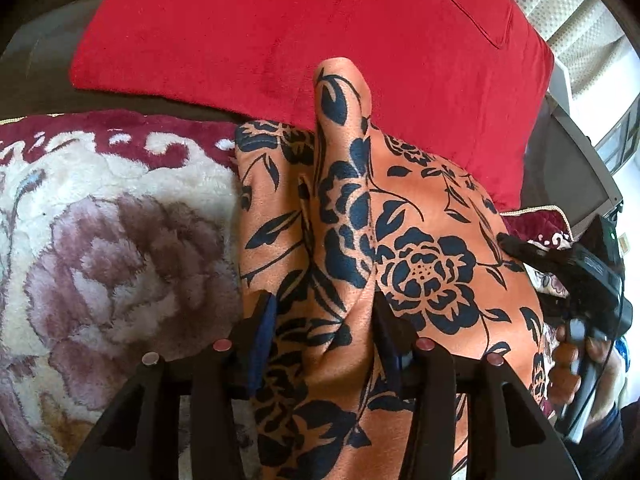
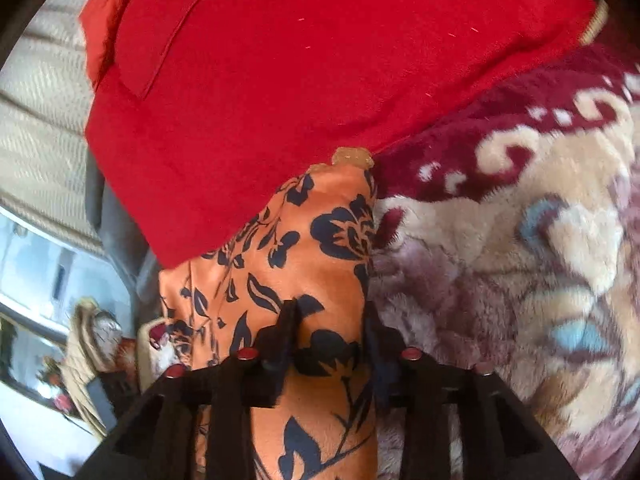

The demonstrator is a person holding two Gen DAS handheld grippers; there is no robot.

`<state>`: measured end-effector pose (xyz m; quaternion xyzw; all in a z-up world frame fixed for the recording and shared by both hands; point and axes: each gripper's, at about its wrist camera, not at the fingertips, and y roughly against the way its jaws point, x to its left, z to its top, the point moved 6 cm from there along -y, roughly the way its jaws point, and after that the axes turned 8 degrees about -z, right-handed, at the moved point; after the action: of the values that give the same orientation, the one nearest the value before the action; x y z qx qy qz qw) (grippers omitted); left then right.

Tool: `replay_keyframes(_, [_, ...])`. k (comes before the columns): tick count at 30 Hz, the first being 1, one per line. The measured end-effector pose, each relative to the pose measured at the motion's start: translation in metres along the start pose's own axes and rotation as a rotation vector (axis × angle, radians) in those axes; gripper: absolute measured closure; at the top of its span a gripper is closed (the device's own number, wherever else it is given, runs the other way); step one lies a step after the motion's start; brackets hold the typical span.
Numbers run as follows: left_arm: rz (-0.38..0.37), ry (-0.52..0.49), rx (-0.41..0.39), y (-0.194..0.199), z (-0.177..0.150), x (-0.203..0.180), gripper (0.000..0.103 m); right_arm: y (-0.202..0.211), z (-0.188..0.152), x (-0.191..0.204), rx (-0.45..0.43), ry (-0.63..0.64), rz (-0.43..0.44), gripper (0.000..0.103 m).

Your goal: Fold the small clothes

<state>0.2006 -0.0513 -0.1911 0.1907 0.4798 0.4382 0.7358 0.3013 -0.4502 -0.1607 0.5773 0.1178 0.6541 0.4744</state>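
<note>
An orange garment with a dark blue flower print [image 1: 424, 264] lies bunched on a plush flowered blanket [image 1: 112, 248]. My left gripper [image 1: 324, 316] is closed around a raised fold of it; the fold fills the gap between the fingers and stands up as a ridge toward the red cushion. At the right edge of the left wrist view, a hand holds the other gripper against the garment's side. In the right wrist view my right gripper [image 2: 330, 320] grips a long band of the garment [image 2: 320, 248], whose far tip reaches the cushion.
A big red cushion [image 1: 304, 28] lies right behind the garment, and it fills the top of the right wrist view as the red cushion [image 2: 304, 64]. The blanket [image 2: 520, 248] spreads to the right there. A window and curtain [image 2: 36, 128] are at the left.
</note>
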Motion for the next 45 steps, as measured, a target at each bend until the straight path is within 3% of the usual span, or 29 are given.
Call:
replay_keyframes(1, [-0.001,0.000,0.002,-0.001,0.000,0.001,0.053,0.001,-0.001,0.002,-0.002,-0.008,-0.003,0.031])
replay_keyframes(6, [-0.001,-0.002,0.001,0.005,0.001,0.001,0.053,0.012,-0.027,0.007,0.028,0.018,0.059,0.031])
replay_keyframes(8, [0.002,-0.001,0.001,0.002,0.002,0.002,0.053,0.009,-0.039,0.012,0.052,0.068,0.052,0.038])
replay_keyframes(9, [0.004,-0.002,0.002,0.002,0.002,0.001,0.053,0.010,-0.042,0.013,0.045,0.101,0.022,0.055])
replay_keyframes(10, [0.007,-0.005,0.004,0.003,0.002,0.001,0.053,0.010,-0.045,0.016,0.031,0.124,0.002,0.063])
replay_keyframes(15, [0.012,0.004,0.000,0.006,-0.004,-0.002,0.053,0.023,-0.051,0.045,-0.063,0.316,-0.192,0.067])
replay_keyframes(16, [0.016,0.003,0.000,0.007,-0.005,-0.004,0.053,0.015,-0.050,0.033,-0.039,0.284,-0.199,0.065])
replay_keyframes(18, [0.018,-0.002,0.002,0.014,-0.008,-0.007,0.055,0.008,-0.048,0.015,-0.019,0.169,-0.108,0.061])
replay_keyframes(21, [-0.020,0.016,-0.016,0.027,-0.015,-0.008,0.055,0.019,-0.051,0.017,-0.027,0.174,-0.079,0.047])
replay_keyframes(25, [-0.028,0.008,-0.004,0.029,-0.034,-0.006,0.055,0.041,-0.059,0.010,-0.039,0.150,-0.049,0.037])
replay_keyframes(28, [-0.026,0.013,-0.006,0.030,-0.040,-0.004,0.055,0.040,-0.074,0.018,-0.027,0.206,-0.113,0.037])
replay_keyframes(34, [0.021,-0.012,-0.002,0.033,-0.046,-0.012,0.055,0.052,-0.099,0.039,-0.109,0.376,-0.375,0.037])
replay_keyframes(40, [0.058,-0.023,-0.001,0.030,-0.048,-0.024,0.055,0.068,-0.105,0.046,-0.168,0.421,-0.469,0.036])
replay_keyframes(45, [0.069,-0.027,0.002,0.029,-0.049,-0.027,0.055,0.073,-0.106,0.046,-0.173,0.416,-0.470,0.036])
